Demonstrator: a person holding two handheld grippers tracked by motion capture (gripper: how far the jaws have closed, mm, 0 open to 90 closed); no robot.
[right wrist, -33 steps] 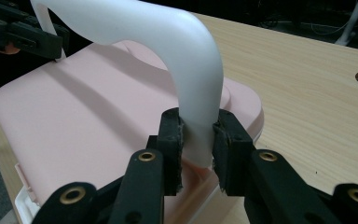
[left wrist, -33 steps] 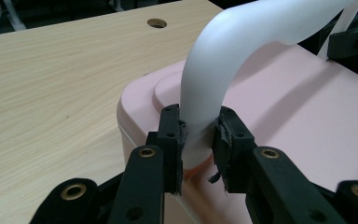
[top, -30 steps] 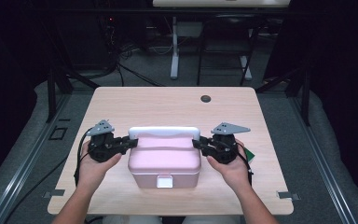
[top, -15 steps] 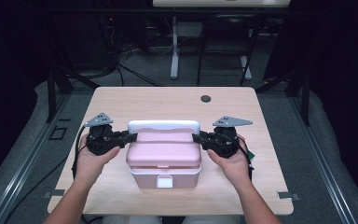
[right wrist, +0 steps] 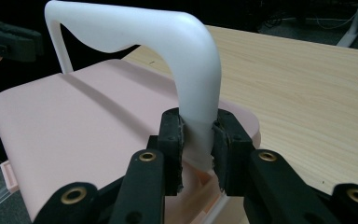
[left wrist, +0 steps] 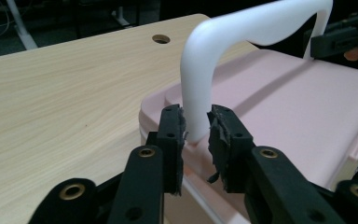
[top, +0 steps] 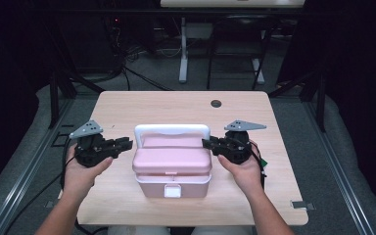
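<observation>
- Over the worktop (top: 176, 105), in the high view, the pink box (top: 172, 164) sits near the person's edge with its white latch (top: 172, 192) facing the person and looking shut. Its white handle (top: 171, 129) stands upright above the box's far side. The left gripper (top: 126, 143) meets the box's left end and the right gripper (top: 208, 143) its right end, each at a foot of the handle.
- Along the left gripper (left wrist: 197, 133), in the left gripper view, its fingers (left wrist: 172, 135) pinch the handle (left wrist: 242, 32) low on one leg, just above the box's lid (left wrist: 298, 107). They have just been closing a little further, with that leg between them.
- Along the right gripper (right wrist: 198, 135), in the right gripper view, its fingers (right wrist: 170, 140) clamp the handle's (right wrist: 168, 37) other leg at the box's opposite end, pads pressed to both sides just above the lid (right wrist: 74, 121).
- As I judge it, raising the handle and gripping both legs are done. The box appears to rest on the worktop, so lifting or moving it remains, and the latch is untouched.
</observation>
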